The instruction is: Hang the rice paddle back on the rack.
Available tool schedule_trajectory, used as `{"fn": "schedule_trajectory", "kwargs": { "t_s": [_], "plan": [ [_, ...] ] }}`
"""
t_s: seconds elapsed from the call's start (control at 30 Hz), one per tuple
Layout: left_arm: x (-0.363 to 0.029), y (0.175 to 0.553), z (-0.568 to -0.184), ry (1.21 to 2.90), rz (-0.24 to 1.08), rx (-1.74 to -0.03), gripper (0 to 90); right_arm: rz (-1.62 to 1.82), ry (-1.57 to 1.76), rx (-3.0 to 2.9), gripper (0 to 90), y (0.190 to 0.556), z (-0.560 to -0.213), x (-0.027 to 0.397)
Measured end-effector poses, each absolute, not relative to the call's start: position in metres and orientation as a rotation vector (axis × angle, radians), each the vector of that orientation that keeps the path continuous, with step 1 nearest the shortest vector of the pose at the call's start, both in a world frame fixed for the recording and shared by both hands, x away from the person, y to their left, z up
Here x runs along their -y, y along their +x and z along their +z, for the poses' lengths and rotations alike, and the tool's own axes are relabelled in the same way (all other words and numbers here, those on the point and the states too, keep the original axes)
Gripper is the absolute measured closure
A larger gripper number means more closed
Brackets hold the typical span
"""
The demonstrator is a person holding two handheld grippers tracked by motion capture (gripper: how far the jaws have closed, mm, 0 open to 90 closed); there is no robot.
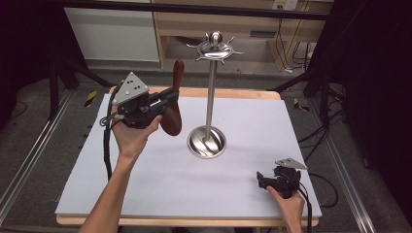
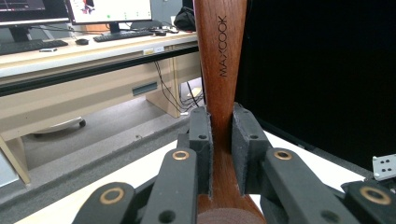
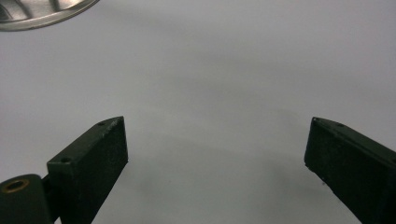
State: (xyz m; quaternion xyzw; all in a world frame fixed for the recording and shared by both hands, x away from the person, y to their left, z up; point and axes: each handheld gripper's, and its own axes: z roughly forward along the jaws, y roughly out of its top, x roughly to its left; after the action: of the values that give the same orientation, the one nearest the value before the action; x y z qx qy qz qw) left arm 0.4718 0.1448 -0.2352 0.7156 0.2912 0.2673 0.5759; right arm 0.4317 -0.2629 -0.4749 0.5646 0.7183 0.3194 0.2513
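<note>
A white board covers a wooden table. Beyond the table's far edge lies grey floor, then a pale wooden desk carrying monitors and a keyboard. Black curtains hang to either side of the table, with cables on the floor to its right.

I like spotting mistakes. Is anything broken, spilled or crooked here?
Nothing stands out. The left gripper holds the wooden spoon upright, the metal stand is straight, and the right gripper waits open.
</note>
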Motion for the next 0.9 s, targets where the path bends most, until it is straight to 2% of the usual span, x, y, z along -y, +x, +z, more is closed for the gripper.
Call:
{"fn": "schedule_trajectory", "kwargs": {
  "t_s": [0.9],
  "plan": [
    [-0.123,0.485,-0.223,1.714,0.629,-0.680,78.9,0.876,1.534,-1.955,6.6,0.432,-0.474,0.264]
  ]
}}
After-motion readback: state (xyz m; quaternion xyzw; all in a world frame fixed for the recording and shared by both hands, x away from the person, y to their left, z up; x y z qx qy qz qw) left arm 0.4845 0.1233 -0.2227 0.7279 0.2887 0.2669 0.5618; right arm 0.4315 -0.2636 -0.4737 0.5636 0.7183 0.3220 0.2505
